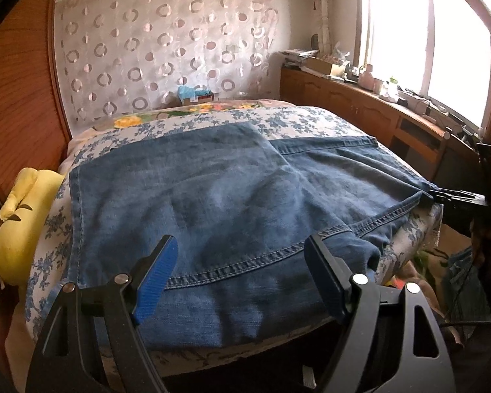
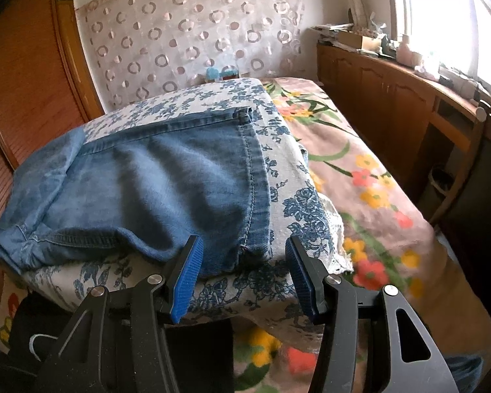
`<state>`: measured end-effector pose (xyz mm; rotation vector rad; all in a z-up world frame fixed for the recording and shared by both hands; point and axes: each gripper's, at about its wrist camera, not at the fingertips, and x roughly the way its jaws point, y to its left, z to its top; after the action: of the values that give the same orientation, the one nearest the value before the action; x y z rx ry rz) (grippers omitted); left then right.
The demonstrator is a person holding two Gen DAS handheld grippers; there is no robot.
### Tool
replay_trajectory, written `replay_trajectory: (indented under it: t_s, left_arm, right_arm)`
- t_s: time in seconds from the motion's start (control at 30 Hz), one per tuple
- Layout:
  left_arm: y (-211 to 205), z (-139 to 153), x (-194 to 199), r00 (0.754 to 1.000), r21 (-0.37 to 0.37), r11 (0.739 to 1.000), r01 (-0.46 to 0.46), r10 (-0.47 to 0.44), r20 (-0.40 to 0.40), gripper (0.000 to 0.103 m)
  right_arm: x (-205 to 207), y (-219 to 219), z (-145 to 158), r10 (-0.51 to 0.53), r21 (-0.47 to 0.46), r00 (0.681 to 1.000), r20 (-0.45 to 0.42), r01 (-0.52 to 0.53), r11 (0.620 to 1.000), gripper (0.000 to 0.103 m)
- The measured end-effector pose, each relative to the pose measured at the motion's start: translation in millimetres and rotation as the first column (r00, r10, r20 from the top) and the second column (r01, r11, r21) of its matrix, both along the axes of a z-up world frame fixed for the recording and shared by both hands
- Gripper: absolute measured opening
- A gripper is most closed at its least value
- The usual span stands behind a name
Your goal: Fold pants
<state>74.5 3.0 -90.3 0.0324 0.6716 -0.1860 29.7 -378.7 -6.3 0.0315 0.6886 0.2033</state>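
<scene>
Left gripper [image 1: 242,271], nearest in the left wrist view: jaws spread wide, blue pads [image 1: 155,278] on either side of the near hem of the pants [image 1: 212,190] without pressing on it; nothing is gripped. Right gripper [image 2: 244,273], nearest in the right wrist view: jaws parted, with the pants' near corner and the edge of the cloth under it between the pads, which do not close on either.

The pants are blue denim, faded pale along the middle, with light double stitching along hems and seams. They lie folded on a blue-flowered cloth [image 1: 278,121] that covers a raised surface. One broad panel lies on top to the left; a second layer runs out from beneath it to the right, where its edge meets the tip of the other gripper [image 1: 455,196]. The near edge droops over the cloth's front, bunched at one end.

Beside the cloth, a yellow cushion [image 1: 23,222] at left. A pink flowered blanket [image 2: 370,177] spreads on the right and below.

Farther back, a small open box [image 1: 196,96] holds something pale blue, too small to identify. A wooden cabinet [image 1: 353,101] under the window carries a cardboard box [image 1: 320,64], contents unclear. Behind all hangs a ring-patterned curtain [image 1: 167,49].
</scene>
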Motion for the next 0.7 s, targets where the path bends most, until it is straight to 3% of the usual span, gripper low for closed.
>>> replay_trajectory:
  t_s: [0.2,0.47,0.7]
  left_arm:
    - [-3.7,-2.2,-0.5,1.0,0.004,1.0,0.0,0.0,-0.009,0.08]
    - [-4.5,-3.8,-0.2,1.0,0.0,1.0,0.002,-0.002,-0.013,0.08]
    - [-4.9,-4.0,-0.9,1.0,-0.002,1.0,0.001,-0.001,-0.01,0.08]
  right_arm:
    - [-0.3,0.1,-1.2,0.004,-0.016,1.0,0.013,-0.004,1.0,0.052]
    - [-1.7,0.0,-3.5,0.032,-0.01,0.999,0.021,-0.032,0.999,0.019]
    - [-2.1,1.5,6.6,0.058,0.017,0.997,0.05,-0.059,0.998,0.017]
